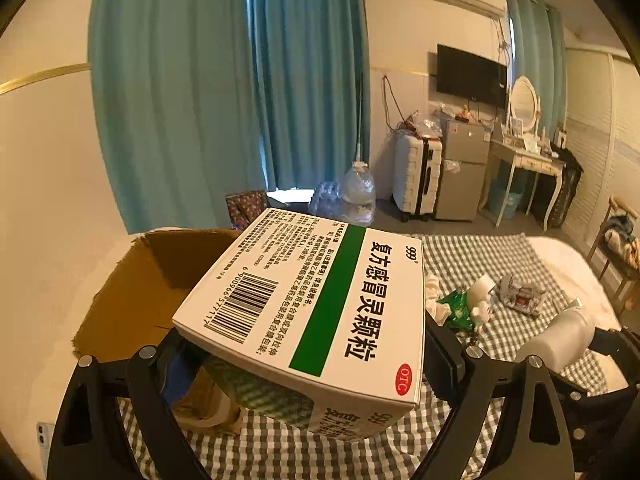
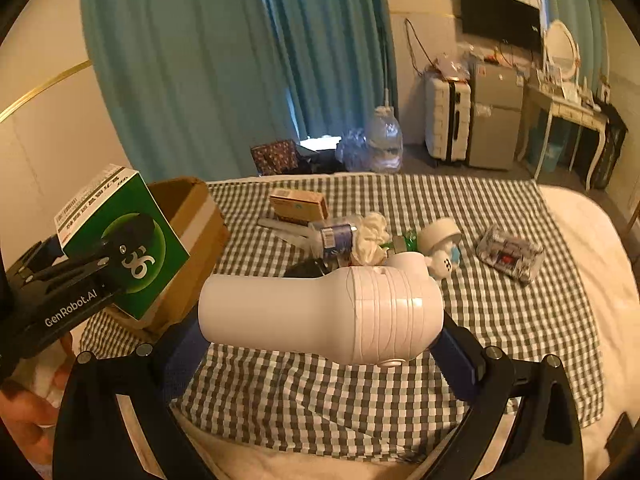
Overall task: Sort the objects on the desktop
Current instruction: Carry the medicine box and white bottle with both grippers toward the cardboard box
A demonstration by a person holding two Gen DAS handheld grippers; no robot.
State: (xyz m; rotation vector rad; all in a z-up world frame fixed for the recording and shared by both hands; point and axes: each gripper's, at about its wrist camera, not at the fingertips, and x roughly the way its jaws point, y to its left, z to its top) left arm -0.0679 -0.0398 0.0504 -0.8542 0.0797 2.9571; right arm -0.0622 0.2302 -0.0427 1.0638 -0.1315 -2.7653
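My left gripper (image 1: 312, 360) is shut on a white and green medicine box (image 1: 312, 304), held tilted just above the rim of an open cardboard box (image 1: 132, 292). In the right wrist view the same medicine box (image 2: 120, 236) hangs at the left in the left gripper (image 2: 120, 256), beside the cardboard box (image 2: 192, 220). My right gripper (image 2: 320, 344) is shut on a white plastic bottle (image 2: 320, 312), held sideways above the checked cloth (image 2: 320, 392). That bottle (image 1: 560, 336) shows at the right edge of the left wrist view.
On the cloth lie a small brown carton (image 2: 298, 204), a clear bottle (image 2: 332, 236), crumpled tissue (image 2: 370, 240), a green wrapper (image 2: 404, 242), a white toy figure (image 2: 440, 244) and a foil packet (image 2: 508, 256). A hand (image 2: 24, 408) is at the lower left. Behind the bed stand curtains, a suitcase and a small fridge.
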